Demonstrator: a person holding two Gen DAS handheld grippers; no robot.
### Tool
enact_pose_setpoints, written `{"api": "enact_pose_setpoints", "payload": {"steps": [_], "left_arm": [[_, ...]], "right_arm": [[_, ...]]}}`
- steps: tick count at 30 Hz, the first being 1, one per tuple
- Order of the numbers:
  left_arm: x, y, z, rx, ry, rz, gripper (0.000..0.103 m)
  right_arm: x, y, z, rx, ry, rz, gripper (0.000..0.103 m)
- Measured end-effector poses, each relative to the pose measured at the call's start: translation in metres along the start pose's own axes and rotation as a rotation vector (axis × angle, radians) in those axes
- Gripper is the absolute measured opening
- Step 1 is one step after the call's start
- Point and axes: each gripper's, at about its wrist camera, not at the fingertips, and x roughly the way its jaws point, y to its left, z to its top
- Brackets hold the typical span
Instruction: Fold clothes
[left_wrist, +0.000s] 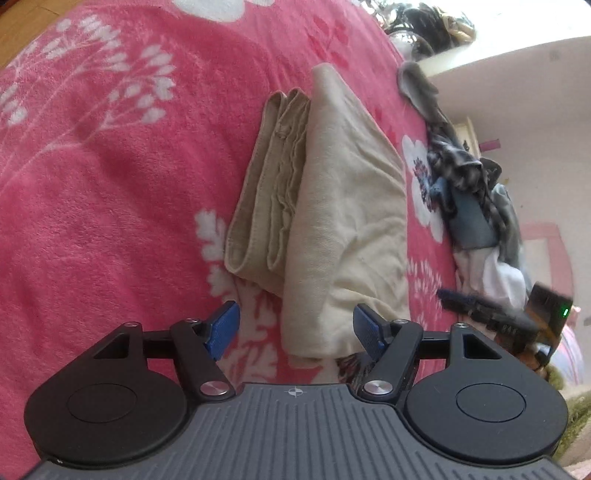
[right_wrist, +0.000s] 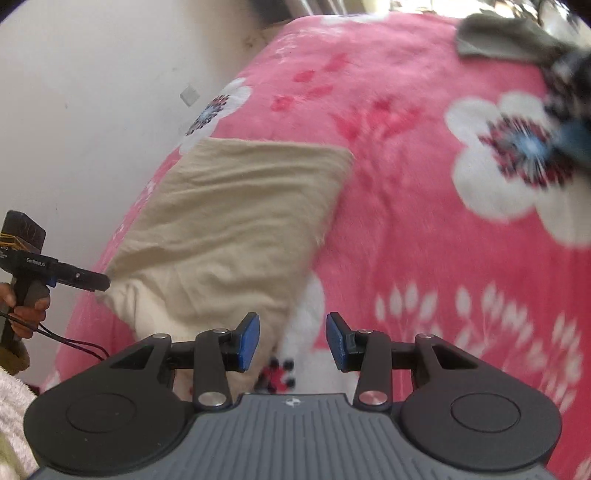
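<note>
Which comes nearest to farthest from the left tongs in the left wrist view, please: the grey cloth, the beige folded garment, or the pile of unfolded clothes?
1. Beige folded garment, directly ahead of the left tongs.
2. Pile of unfolded clothes, off to the right.
3. Grey cloth, far upper right at the blanket's edge.

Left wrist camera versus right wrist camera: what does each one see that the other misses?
Only the left wrist view shows the stacked folded layers along the beige garment's side, and the pale heap of unfolded clothes. Only the right wrist view shows the white wall beside the bed and a hand gripping the left claw's handle. Both show the beige garment on the pink flowered blanket, and each shows its own claw open: left claw, right claw.
</note>
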Motion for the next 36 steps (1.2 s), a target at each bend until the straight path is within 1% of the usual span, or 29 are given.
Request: {"api": "enact_pose_setpoints", "payload": {"steps": [2,3,4,5,6,7,8,11,14,16,18,20,23,25,27,29,30,31,32,34,36], "left_arm": [[0.006,-0.005,0.000,0.008,-0.009,0.016,0.065],[0.009,-0.007,0.000,0.013,-0.013,0.028,0.054],[0.013,-0.010,-0.001,0.025,-0.011,0.041,0.032],[0.014,-0.011,0.001,0.032,-0.010,0.045,0.024],[0.013,-0.012,0.001,0.037,-0.015,0.048,0.014],[0.012,-0.014,0.002,0.042,-0.020,0.050,0.010],[0.008,-0.016,0.004,0.045,-0.029,0.048,0.009],[-0.003,-0.027,0.009,0.122,-0.051,0.058,0.009],[0.007,-0.022,0.011,0.193,-0.023,0.112,0.010],[0.022,-0.016,0.009,0.231,-0.018,0.175,0.013],[0.026,-0.008,0.009,0.205,-0.022,0.169,0.015],[0.026,-0.004,0.009,0.195,-0.030,0.157,0.016],[0.023,-0.001,0.009,0.198,-0.030,0.161,0.019],[0.023,0.002,0.010,0.191,-0.028,0.157,0.022],[0.018,0.003,0.010,0.187,-0.033,0.172,0.025],[0.013,0.004,0.010,0.184,-0.039,0.187,0.030],[0.011,0.004,0.010,0.183,-0.041,0.195,0.037],[0.009,0.004,0.010,0.181,-0.044,0.203,0.038],[0.006,0.005,0.010,0.180,-0.046,0.210,0.038],[-0.006,-0.003,0.008,0.200,-0.071,0.240,0.038],[-0.017,-0.016,0.006,0.245,-0.102,0.271,0.036]], "right_arm": [[0.000,-0.005,-0.014,0.040,-0.002,0.037,0.043],[0.000,-0.008,-0.020,0.059,-0.002,0.055,0.043],[0.001,-0.008,-0.025,0.070,-0.002,0.070,0.043],[0.003,-0.008,-0.030,0.075,-0.007,0.075,0.043],[0.004,-0.009,-0.033,0.077,-0.013,0.077,0.043],[0.003,-0.011,-0.035,0.083,-0.020,0.079,0.043],[0.002,-0.013,-0.037,0.089,-0.028,0.081,0.043],[-0.004,-0.021,-0.042,0.108,-0.057,0.087,0.043],[-0.006,-0.026,-0.047,0.103,-0.072,0.077,0.043],[-0.003,-0.024,-0.050,0.054,-0.075,0.053,0.043],[-0.003,-0.004,-0.050,-0.060,-0.129,0.080,0.042],[-0.003,0.015,-0.049,-0.175,-0.184,0.107,0.035],[-0.003,0.045,-0.049,-0.347,-0.266,0.148,0.027],[-0.003,0.064,-0.048,-0.461,-0.320,0.175,0.025],[0.000,0.083,-0.049,-0.572,-0.363,0.201,0.024],[0.034,0.092,-0.054,-0.630,-0.279,0.212,0.023],[0.051,0.095,-0.057,-0.653,-0.232,0.213,0.022],[0.070,0.093,-0.060,-0.651,-0.170,0.191,0.021],[0.078,0.091,-0.065,-0.653,-0.157,0.186,0.021],[0.072,0.094,-0.070,-0.702,-0.194,0.201,0.020],[0.063,0.097,-0.067,-0.697,-0.225,0.215,0.020]]}}
